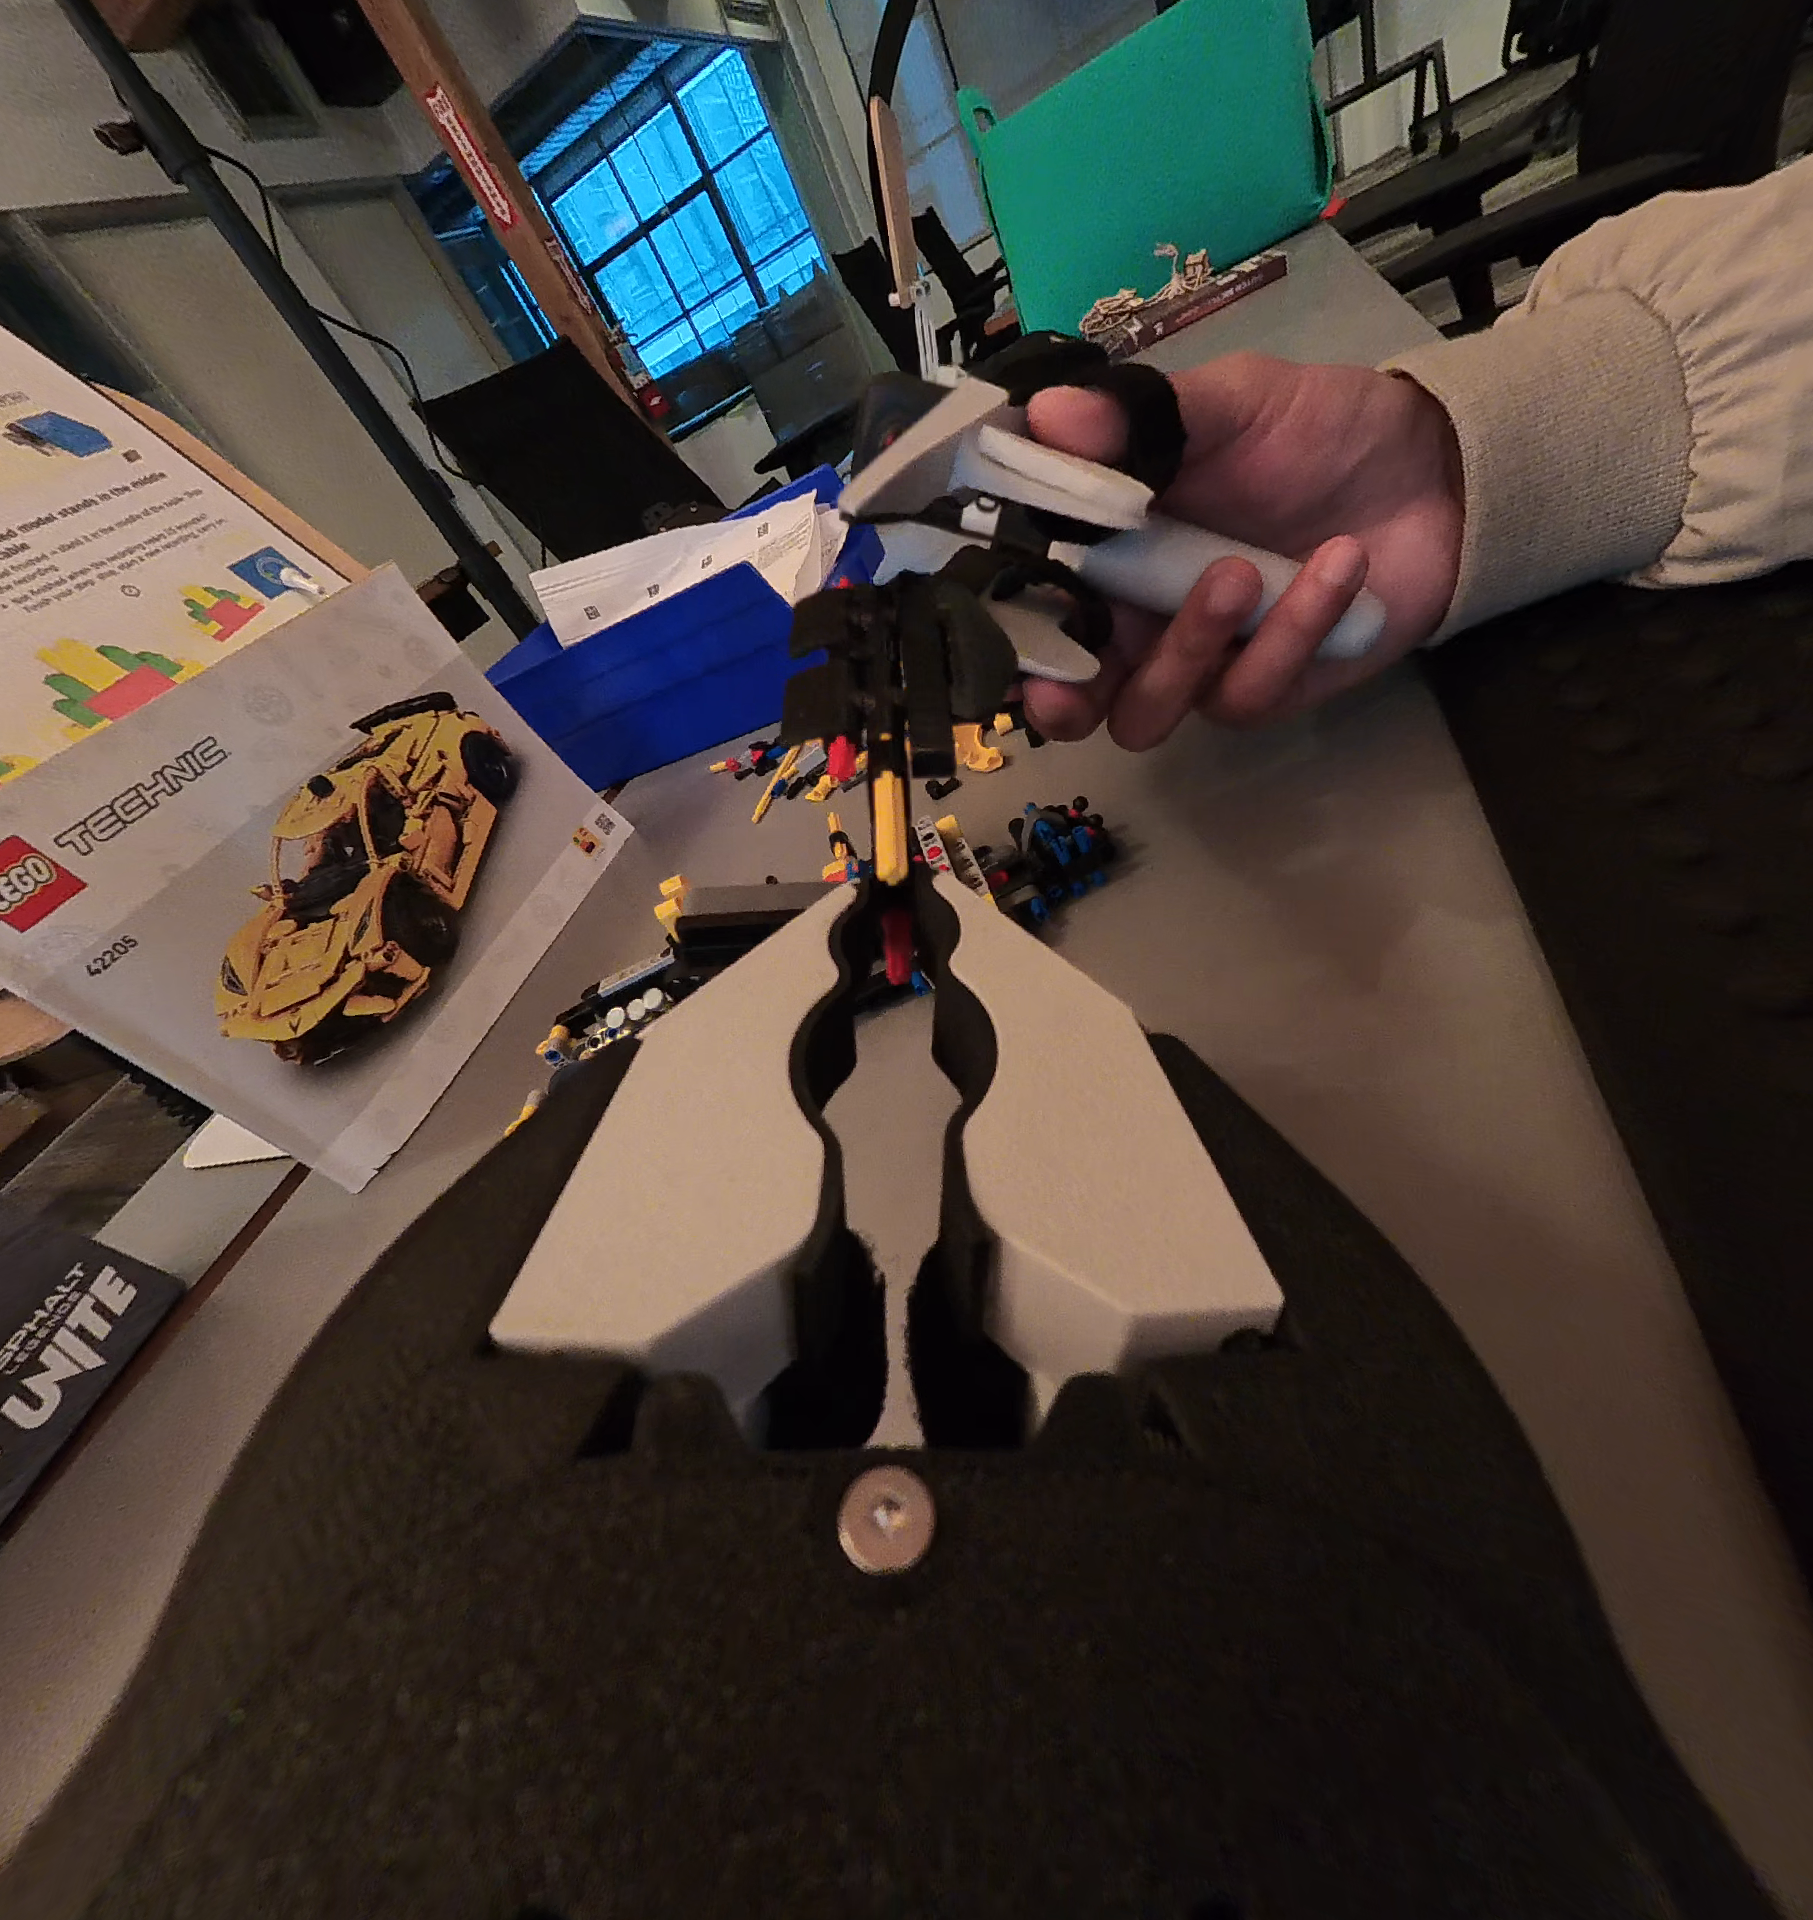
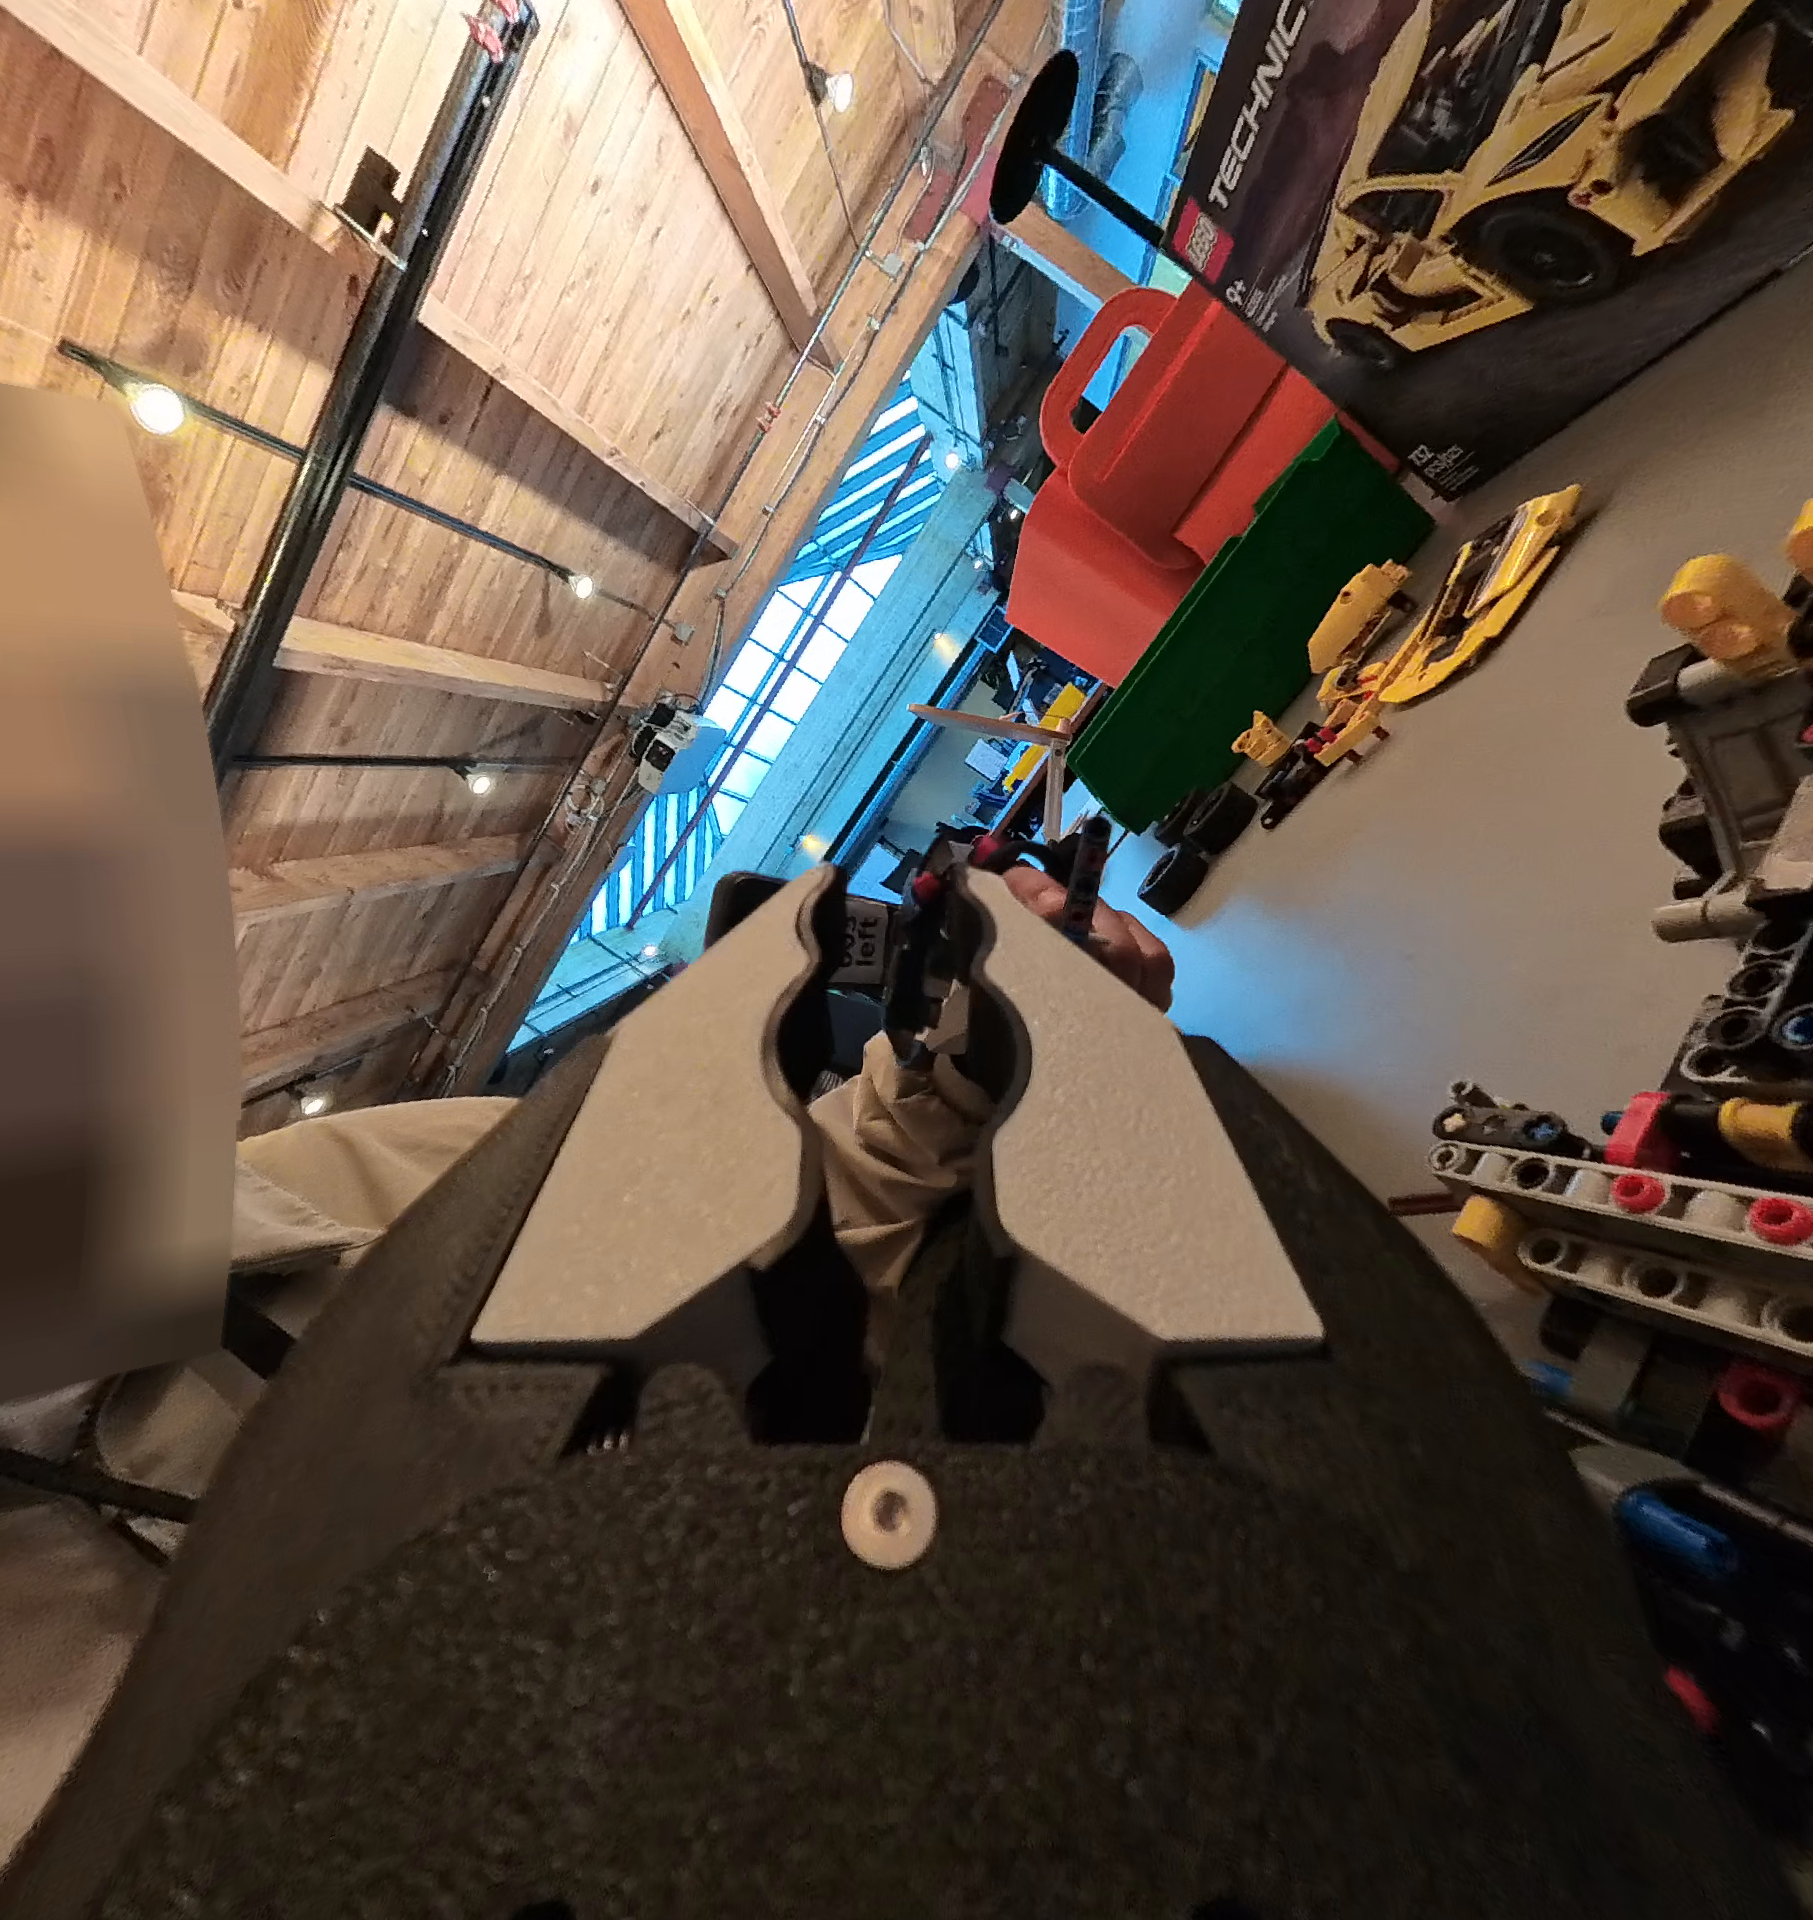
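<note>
Both grippers met over the grey desk [image 1: 1245, 935]. The left gripper [image 1: 889, 904] had its jaws narrowed on the lower end of a slim brick-built assembly [image 1: 889, 821] of yellow, red and black pieces. The right gripper [image 2: 952, 894], held in a person's hand [image 1: 1286, 540], had its jaws closed on the upper end. The assembly looked light and stiff, but likely to pop apart at its pins; its beams seemed safer to grip. Loose bricks [image 1: 1047, 852], a blue bin [image 1: 673, 665] and an instruction booklet [image 1: 289, 883] lay nearby.
</note>
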Action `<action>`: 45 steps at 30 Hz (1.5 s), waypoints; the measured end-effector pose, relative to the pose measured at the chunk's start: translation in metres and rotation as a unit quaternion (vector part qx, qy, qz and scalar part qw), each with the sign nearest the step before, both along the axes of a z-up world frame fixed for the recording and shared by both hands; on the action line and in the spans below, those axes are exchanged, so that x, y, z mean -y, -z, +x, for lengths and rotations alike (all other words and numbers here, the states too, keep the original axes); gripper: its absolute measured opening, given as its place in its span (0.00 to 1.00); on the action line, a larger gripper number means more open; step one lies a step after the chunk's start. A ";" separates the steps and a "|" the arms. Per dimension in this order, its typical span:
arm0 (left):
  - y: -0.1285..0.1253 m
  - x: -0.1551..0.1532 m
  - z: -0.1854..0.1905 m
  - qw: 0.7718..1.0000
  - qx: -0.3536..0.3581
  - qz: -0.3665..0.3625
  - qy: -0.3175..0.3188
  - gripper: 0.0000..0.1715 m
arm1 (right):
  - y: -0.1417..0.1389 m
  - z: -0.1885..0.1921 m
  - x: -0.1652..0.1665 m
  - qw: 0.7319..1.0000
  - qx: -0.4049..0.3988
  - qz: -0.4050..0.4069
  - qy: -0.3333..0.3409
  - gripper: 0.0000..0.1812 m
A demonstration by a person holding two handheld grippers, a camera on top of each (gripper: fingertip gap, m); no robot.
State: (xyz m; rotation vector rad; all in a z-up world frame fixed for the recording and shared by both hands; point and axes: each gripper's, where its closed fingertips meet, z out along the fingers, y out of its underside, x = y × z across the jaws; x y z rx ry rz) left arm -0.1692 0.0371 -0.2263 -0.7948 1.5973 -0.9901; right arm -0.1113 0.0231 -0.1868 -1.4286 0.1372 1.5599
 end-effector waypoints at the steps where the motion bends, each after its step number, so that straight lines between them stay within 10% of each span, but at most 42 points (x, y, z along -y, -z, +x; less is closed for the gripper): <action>1: 0.000 0.000 0.000 1.000 -0.001 0.002 -0.002 0.04 | 0.002 0.000 -0.001 1.000 0.005 -0.003 0.003 0.09; 10: 0.009 0.000 0.003 1.000 -0.027 0.004 -0.011 0.04 | 0.013 0.001 -0.002 0.996 0.085 -0.006 0.032 0.02; 14: 0.015 0.004 0.002 0.978 -0.114 -0.174 0.018 0.19 | 0.014 0.004 -0.004 0.967 0.223 0.067 0.103 0.01; 21: -0.036 -0.013 0.000 0.930 -0.032 -0.363 0.057 0.32 | 0.001 -0.009 0.003 0.948 0.266 0.141 0.106 0.01; 30: -0.016 0.016 0.003 0.952 -0.097 -0.279 0.080 0.25 | 0.032 -0.052 0.005 0.900 0.406 0.158 0.037 0.01; 36: -0.002 0.030 -0.006 0.921 -0.163 -0.324 0.140 0.08 | 0.035 -0.065 0.011 0.879 0.437 0.189 0.020 0.01; 45: 0.010 0.029 -0.002 0.960 -0.151 -0.216 0.094 0.04 | 0.045 -0.060 0.008 0.928 0.362 0.084 -0.019 0.02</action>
